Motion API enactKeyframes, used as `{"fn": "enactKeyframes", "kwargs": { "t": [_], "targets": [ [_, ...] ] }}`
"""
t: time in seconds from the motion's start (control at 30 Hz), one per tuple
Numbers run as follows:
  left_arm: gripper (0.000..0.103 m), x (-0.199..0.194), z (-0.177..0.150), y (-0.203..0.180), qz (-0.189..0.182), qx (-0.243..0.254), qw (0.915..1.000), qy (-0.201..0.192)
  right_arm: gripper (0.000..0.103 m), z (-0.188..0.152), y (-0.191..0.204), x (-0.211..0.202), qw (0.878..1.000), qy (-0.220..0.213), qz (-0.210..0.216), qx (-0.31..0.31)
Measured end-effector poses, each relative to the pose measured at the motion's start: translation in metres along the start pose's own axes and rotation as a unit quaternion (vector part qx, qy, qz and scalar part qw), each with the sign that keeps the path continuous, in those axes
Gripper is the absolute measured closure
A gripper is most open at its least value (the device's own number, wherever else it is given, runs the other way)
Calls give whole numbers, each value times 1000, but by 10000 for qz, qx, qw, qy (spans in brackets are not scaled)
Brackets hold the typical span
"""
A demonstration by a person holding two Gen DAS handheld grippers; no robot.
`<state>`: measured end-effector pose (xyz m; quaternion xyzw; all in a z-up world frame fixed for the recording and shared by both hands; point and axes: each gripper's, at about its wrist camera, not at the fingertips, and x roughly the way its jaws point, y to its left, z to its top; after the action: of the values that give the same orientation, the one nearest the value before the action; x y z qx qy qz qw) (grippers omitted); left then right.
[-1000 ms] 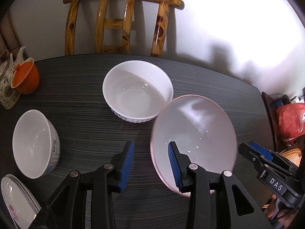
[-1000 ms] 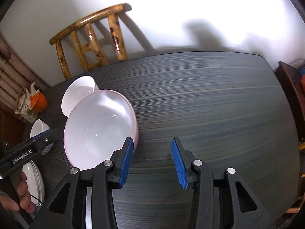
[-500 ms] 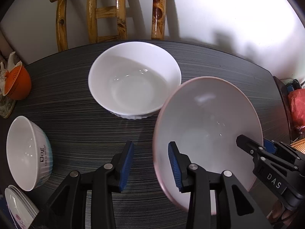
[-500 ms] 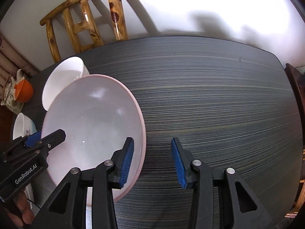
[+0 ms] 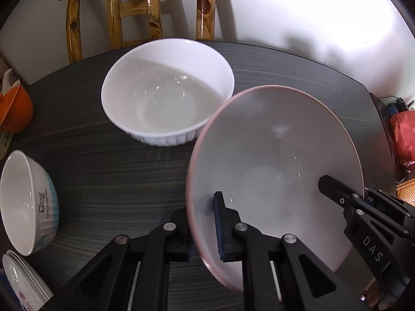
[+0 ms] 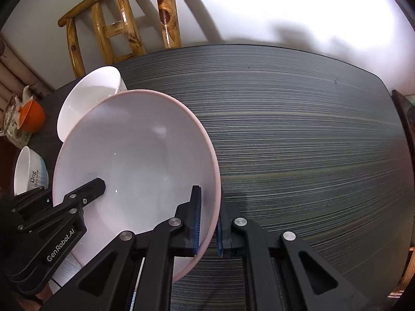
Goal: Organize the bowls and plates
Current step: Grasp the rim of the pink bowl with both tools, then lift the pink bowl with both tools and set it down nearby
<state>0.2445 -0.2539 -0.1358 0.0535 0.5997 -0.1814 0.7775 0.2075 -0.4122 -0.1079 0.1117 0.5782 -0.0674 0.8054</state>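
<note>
Pink-rimmed white bowl (image 5: pixel 275 155), dark streaked table (image 6: pixel 298 129)

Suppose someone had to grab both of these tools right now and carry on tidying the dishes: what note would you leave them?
Left gripper: shut on the pink-rimmed bowl, one finger inside its wall, one outside.
Right gripper: shut on the opposite rim of the same bowl, gripped the same way.
The bowl looks empty; whether it has left the table I cannot tell.
Nearby: a deep white bowl just beyond it, a small bowl with a blue band to the left, a stack of plates at the near left corner.
Done: both-handed grip. Left: nothing is nested yet; probably stack the bowls.
</note>
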Motion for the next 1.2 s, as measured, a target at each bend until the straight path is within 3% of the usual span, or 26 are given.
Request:
{"fn": "enactKeyframes", "kwargs": {
  "t": [0.33,0.73,1.2],
  "targets": [
    [91,-34,-27,7,-23,124,9999,-96,94,-20,2,-24,9995,-47,164,251],
    [91,-89,-85,42,-3,43,9997,-253,93,-65,37,-71,9996,-119,253,43],
    [91,-93,-152,82,58,-224,9997,-39,92,-127,83,-90,9992,55,375,-149]
  ]
}}
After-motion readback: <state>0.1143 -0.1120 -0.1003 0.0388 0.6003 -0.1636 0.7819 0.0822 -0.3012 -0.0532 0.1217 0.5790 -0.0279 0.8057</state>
